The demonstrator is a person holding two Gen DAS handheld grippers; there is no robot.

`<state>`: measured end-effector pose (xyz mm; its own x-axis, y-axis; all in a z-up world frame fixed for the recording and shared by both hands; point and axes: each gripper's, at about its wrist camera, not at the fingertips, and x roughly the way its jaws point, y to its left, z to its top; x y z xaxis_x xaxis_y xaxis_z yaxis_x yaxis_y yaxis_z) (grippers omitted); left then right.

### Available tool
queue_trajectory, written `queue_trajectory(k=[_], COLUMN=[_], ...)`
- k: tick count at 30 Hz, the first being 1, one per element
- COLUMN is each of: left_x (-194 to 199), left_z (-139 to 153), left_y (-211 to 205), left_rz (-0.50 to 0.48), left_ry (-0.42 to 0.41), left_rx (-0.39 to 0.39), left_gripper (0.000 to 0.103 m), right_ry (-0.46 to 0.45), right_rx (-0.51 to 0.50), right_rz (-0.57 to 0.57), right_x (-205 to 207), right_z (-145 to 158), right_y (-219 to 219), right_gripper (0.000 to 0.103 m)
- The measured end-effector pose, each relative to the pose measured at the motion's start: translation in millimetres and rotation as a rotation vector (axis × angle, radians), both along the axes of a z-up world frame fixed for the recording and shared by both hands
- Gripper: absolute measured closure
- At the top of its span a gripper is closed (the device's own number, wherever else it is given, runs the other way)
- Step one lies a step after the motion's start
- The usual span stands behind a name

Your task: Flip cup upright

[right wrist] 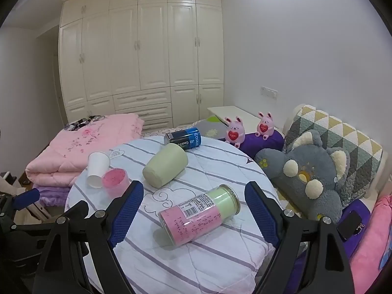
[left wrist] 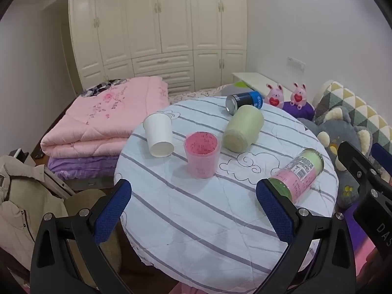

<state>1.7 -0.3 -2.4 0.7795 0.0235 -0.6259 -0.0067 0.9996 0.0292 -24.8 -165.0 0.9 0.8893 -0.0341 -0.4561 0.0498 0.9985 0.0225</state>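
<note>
On a round table with a striped cloth a pink cup stands upright. A white paper cup, a pale green cup, a blue can and a pink-and-green glass jar lie on their sides. My left gripper is open and empty above the table's near edge. My right gripper is open and empty, with the lying jar between its fingers' line of sight. The green cup, white cup, pink cup and can show beyond it.
A folded pink quilt lies left of the table. Grey plush toys, two pink bunny figures and a patterned cushion sit at the right. White wardrobes stand behind. A beige jacket hangs at the left.
</note>
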Motion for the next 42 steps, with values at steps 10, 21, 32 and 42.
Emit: queue_trajectory(k=[10,21,32,42], left_x=[1.1,5.7,23.3,50.2], left_z=[1.4,-0.9,-8.7,-16.0], left_y=[2.7,6.0,-1.9,-22.9], left_rz=[0.013,0.022,0.015,-0.004], left_ry=[-0.001,0.011,0.027,0.018], left_rx=[0.011,0.004,0.028,0.091], left_gripper=[0.0,0.0,0.0,0.0], right_ry=[0.006,0.034,0.084,0.213], right_rx=[-0.001,0.005,0.055,0.225], right_rz=[-0.002,-0.016,-0.085,-0.184], right_x=[1.8,11.4,25.8,50.8], right_z=[-0.2,-4.7,-15.9,-44.6], right_y=[-0.1,3.0,-7.9,-35.0], right_gripper=[0.017,0.017,0.017,0.017])
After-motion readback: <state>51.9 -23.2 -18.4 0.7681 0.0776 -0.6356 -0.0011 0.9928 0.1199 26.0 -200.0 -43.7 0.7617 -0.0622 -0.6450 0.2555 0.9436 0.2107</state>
